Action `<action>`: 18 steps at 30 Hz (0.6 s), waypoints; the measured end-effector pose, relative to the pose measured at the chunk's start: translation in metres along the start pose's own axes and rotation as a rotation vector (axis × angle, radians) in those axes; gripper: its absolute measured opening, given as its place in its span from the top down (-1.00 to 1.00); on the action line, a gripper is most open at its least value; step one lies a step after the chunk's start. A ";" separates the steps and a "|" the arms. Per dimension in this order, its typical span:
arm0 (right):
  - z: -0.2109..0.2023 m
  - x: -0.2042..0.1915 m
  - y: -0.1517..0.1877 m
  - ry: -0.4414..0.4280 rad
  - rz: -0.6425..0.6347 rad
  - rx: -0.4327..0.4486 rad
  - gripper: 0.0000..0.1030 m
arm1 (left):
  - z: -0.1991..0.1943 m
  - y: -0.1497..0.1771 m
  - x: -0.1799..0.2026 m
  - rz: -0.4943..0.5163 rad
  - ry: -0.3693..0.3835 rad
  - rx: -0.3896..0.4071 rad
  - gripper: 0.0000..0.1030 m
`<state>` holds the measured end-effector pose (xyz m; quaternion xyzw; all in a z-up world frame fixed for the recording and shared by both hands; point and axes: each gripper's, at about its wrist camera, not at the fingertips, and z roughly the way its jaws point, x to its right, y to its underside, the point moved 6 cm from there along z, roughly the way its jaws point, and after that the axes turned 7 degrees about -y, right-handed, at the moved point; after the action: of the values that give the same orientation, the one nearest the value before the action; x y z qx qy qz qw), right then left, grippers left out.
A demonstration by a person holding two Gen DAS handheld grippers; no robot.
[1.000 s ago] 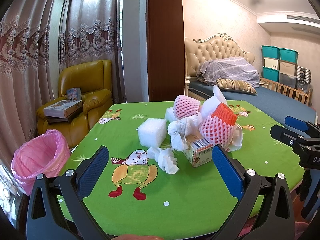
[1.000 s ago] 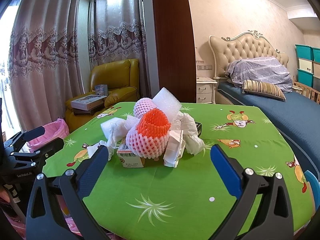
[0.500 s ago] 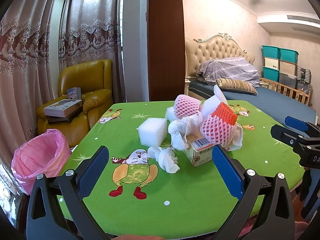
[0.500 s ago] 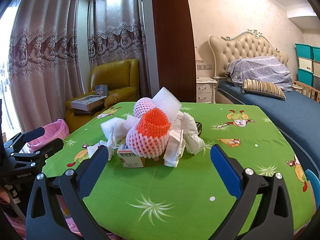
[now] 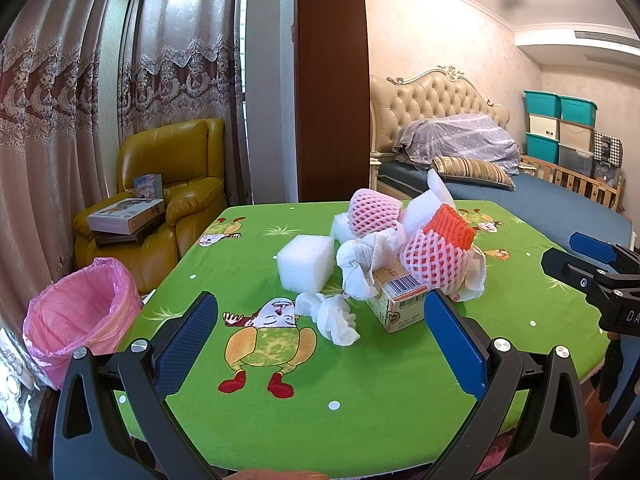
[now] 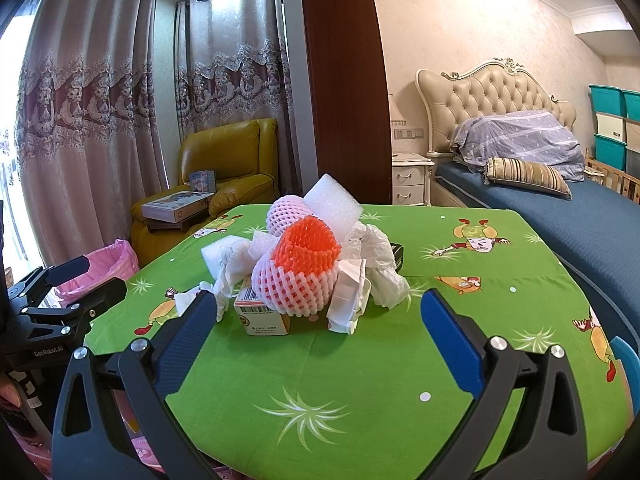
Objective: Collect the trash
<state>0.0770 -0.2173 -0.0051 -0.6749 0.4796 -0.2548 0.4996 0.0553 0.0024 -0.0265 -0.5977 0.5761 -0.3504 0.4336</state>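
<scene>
We see the trash pile [image 6: 308,264] heaped in the middle of the green table [image 6: 360,380], so each piece is easy to reach. A small carton [image 5: 400,300] shows a barcode; its words are too tiny. Our left claw [image 5: 320,344] and right claw [image 6: 316,340] are both wide apart and empty, waiting. The pink bin bag [image 5: 76,312] sits beside the table.

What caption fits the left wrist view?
Open left gripper faces trash pile on green table; pink bin at left.
</scene>
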 end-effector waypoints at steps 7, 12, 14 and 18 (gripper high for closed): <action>0.000 0.000 0.000 0.000 0.001 0.000 -0.92 | 0.000 0.000 0.000 0.001 0.000 -0.001 -0.88; 0.000 0.001 0.000 0.000 0.001 0.001 -0.92 | 0.002 0.003 -0.001 -0.001 -0.001 -0.002 -0.88; 0.000 0.001 0.000 -0.001 0.003 0.000 -0.92 | 0.002 0.003 -0.001 -0.001 0.000 -0.001 -0.88; 0.000 0.001 0.000 -0.001 0.003 0.000 -0.92 | 0.002 0.003 -0.001 -0.001 0.000 -0.002 -0.88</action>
<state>0.0775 -0.2182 -0.0055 -0.6744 0.4803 -0.2534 0.5003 0.0562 0.0035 -0.0299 -0.5986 0.5761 -0.3503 0.4326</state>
